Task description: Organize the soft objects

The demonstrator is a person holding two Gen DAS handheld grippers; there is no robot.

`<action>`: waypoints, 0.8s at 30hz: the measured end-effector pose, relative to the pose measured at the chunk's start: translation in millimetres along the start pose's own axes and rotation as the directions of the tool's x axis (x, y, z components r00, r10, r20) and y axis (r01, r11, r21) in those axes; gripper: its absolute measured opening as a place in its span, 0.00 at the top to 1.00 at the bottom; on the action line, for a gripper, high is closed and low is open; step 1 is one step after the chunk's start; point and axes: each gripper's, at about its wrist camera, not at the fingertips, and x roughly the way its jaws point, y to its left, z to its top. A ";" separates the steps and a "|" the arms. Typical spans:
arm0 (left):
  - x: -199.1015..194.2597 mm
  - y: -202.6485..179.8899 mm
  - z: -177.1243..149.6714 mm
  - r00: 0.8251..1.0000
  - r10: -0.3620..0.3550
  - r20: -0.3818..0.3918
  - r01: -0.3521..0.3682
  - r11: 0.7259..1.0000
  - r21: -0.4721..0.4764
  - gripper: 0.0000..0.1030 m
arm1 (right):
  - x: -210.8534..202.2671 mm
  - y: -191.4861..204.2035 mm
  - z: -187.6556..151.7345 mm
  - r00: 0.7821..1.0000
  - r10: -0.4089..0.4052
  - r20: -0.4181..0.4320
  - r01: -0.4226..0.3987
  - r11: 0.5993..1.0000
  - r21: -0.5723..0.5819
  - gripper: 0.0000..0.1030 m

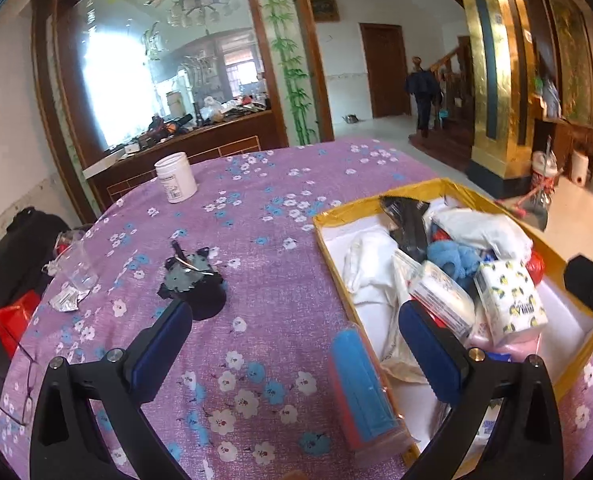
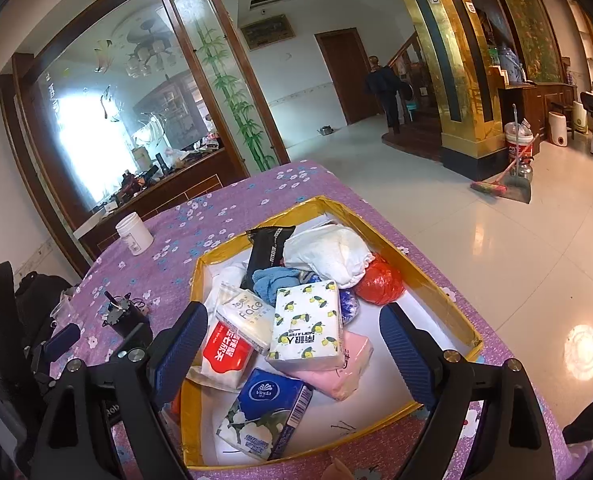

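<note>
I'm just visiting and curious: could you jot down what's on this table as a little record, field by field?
Surface: table under a purple floral cloth
Container: yellow-rimmed box, white inside
In the box: lemon-print tissue pack, blue Vinda tissue pack, pink pack, red bag, white cloth bundle
Outside the box: blue-and-red pack, white jar
Left gripper: jaws open, empty
Right gripper: jaws open over the box, empty

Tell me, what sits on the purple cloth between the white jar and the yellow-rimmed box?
Nothing. In the left wrist view the floral tablecloth lies bare between the white jar and the box. The dark clutter sits nearer the camera, off that line.
</note>
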 end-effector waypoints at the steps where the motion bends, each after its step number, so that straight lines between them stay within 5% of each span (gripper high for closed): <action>1: -0.2 0.5 0.8 1.000 0.014 -0.004 -0.014 1.000 0.001 0.00 | -0.6 0.8 0.1 1.000 0.000 0.001 0.000 1.000 -0.003 0.12; 9: -0.7 -3.3 -2.0 0.997 0.071 -0.040 -0.069 0.997 0.037 0.00 | 0.6 8.8 1.6 1.000 0.008 -0.005 -0.008 1.000 -0.022 0.12; 24: 1.0 -4.1 -3.1 0.996 0.070 -0.057 -0.068 0.997 0.044 0.00 | 3.3 9.2 0.2 1.000 0.012 -0.017 -0.013 1.000 -0.022 0.12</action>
